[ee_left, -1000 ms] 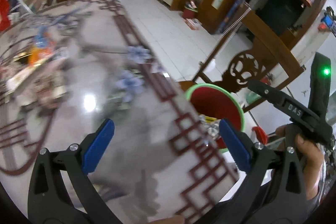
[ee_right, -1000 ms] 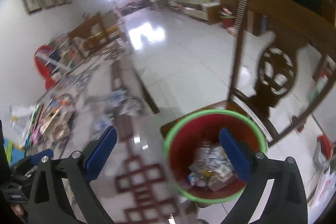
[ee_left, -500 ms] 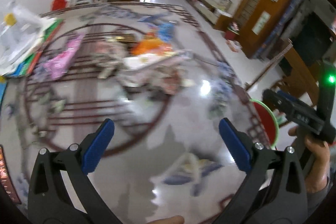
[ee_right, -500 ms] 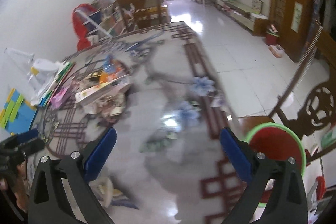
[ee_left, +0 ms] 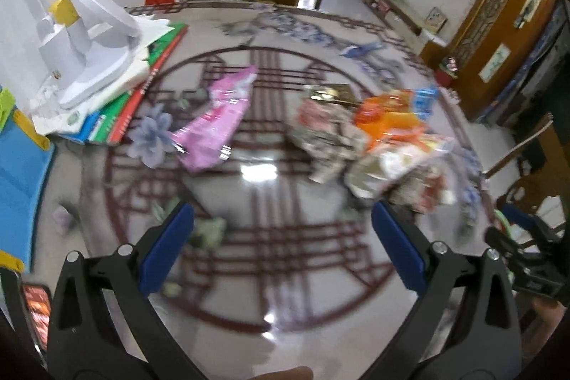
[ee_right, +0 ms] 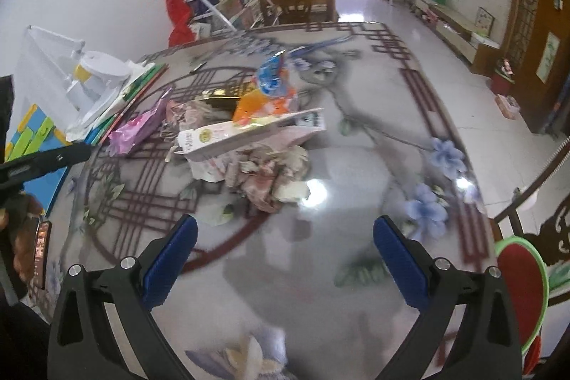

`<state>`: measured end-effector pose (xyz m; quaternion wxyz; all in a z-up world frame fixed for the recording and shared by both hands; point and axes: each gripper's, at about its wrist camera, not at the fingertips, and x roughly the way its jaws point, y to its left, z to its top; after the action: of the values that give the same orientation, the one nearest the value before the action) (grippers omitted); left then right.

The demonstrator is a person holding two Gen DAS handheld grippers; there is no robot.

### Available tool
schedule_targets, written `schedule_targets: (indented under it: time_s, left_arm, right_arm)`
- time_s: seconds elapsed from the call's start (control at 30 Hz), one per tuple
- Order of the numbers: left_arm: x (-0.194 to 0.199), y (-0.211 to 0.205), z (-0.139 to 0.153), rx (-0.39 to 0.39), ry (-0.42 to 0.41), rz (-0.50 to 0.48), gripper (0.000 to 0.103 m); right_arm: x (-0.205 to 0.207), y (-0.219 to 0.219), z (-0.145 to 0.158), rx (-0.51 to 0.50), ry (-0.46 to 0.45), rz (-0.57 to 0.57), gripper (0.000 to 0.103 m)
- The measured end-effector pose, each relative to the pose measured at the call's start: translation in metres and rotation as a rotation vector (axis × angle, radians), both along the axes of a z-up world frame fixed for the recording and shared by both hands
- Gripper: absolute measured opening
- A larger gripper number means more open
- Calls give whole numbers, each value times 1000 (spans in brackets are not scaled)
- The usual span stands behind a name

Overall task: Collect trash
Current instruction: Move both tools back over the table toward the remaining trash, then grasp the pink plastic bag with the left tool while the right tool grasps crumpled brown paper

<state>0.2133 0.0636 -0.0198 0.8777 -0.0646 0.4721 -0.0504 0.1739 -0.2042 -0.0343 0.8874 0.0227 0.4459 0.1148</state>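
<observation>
A heap of trash lies on the patterned table top (ee_right: 356,173): crumpled paper (ee_right: 263,173), a long pale carton (ee_right: 249,130), an orange and blue wrapper (ee_right: 267,95) and a pink wrapper (ee_right: 139,127). In the left wrist view I see the pink wrapper (ee_left: 217,120), crumpled paper (ee_left: 327,138) and the orange wrapper (ee_left: 388,120). My left gripper (ee_left: 281,248) is open and empty, short of the heap. My right gripper (ee_right: 285,255) is open and empty, just before the crumpled paper. The red bin with a green rim (ee_right: 523,287) stands off the table's right edge.
A white desk lamp (ee_left: 82,34) stands on books (ee_left: 117,109) at the table's left. A blue and green toy (ee_right: 32,138) and a phone (ee_right: 42,251) lie at the left edge. A carved wooden chair (ee_right: 534,212) stands beside the bin.
Both grippers have swung left, away from the bin and toward the trash heap in the middle of the table. Both stay open and empty.
</observation>
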Motion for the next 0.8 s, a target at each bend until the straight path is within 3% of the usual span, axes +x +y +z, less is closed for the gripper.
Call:
schedule_targets:
  time_s: [0.47,0.8]
  left_arm:
    - [79,29,-48,147,59,-20,98]
    - [105,38,-81,151,100,8,98]
  right_arm:
    - [70,42,-53,-21,114,-7,95]
    - [93,45,-71,-19,137,-43,94]
